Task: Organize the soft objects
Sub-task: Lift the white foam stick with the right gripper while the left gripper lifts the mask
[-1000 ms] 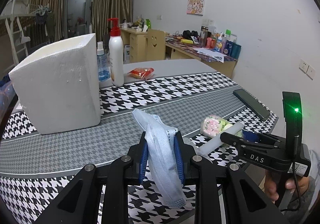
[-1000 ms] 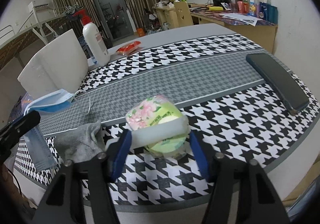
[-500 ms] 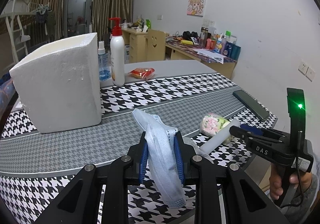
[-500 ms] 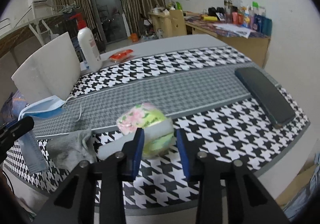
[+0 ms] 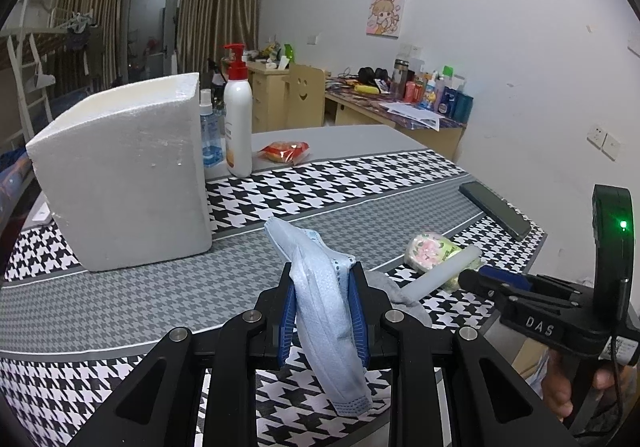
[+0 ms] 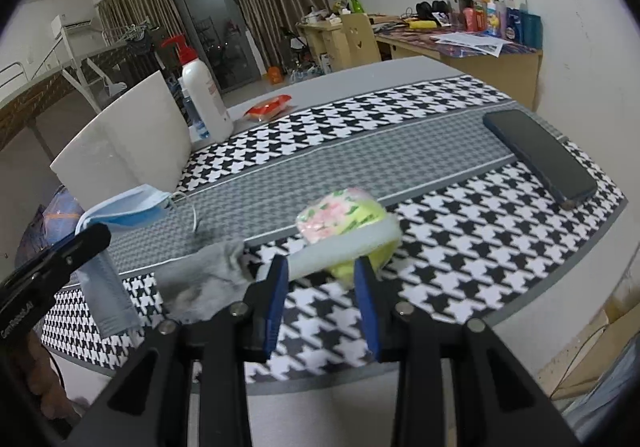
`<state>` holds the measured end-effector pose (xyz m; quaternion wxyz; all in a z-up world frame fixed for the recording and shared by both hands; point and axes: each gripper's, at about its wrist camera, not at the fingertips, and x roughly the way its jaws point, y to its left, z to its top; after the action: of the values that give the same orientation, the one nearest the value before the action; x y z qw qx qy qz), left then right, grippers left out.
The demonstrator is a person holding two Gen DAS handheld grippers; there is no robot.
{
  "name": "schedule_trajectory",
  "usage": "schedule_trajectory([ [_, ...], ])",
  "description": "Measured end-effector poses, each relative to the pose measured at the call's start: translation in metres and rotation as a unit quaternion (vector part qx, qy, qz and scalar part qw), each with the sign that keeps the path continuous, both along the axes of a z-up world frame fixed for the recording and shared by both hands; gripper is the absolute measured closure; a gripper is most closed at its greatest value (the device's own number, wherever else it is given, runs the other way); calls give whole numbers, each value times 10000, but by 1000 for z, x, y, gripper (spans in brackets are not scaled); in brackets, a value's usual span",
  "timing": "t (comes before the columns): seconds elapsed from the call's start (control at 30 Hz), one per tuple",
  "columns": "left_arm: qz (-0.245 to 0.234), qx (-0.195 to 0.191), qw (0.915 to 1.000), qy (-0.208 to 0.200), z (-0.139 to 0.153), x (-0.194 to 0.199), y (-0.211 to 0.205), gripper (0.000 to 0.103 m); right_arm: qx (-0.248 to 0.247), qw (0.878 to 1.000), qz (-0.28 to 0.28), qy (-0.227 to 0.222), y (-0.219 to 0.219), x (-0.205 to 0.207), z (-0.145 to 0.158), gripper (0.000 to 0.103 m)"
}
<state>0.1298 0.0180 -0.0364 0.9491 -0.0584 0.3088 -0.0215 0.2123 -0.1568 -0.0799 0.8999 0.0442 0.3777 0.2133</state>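
I note left gripper (image 5: 322, 309) jaws clamping crumpled pale-blue pleated face mask (image 5: 320, 299), right gripper (image 6: 322, 293) jaws narrow, grasp unclear, beside white foam strip (image 6: 344, 247).

Left gripper (image 5: 322, 311) is pinching a blue face mask (image 5: 320, 287) over the checkered table (image 5: 360, 183). Right gripper (image 5: 472, 279) sits by a white foam stick (image 5: 440, 277) and tissue pack (image 5: 430, 251).

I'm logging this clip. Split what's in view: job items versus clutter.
Job: blue face mask in left gripper; grey sock; white foam strip; tissue pack.
Clutter: phone; lotion bottle; snack packet; foam box.
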Motion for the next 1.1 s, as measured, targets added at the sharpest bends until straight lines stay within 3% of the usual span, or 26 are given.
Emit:
schedule_trajectory([
  [0.37,18,-26,9999,-100,4,-12,12,77,189,9990,139,393,22,8,-14,63],
  [0.8,144,-60,9999,-46,1,-12,20,77,180,9975,-199,657,27,34,-29,64],
  [0.97,201,-60,9998,-40,1,-8,23,77,159,9975,-192,662,27,37,-30,88],
  [1.1,228,-51,9997,-51,2,-7,23,77,167,9984,-123,525,26,32,-22,91],
])
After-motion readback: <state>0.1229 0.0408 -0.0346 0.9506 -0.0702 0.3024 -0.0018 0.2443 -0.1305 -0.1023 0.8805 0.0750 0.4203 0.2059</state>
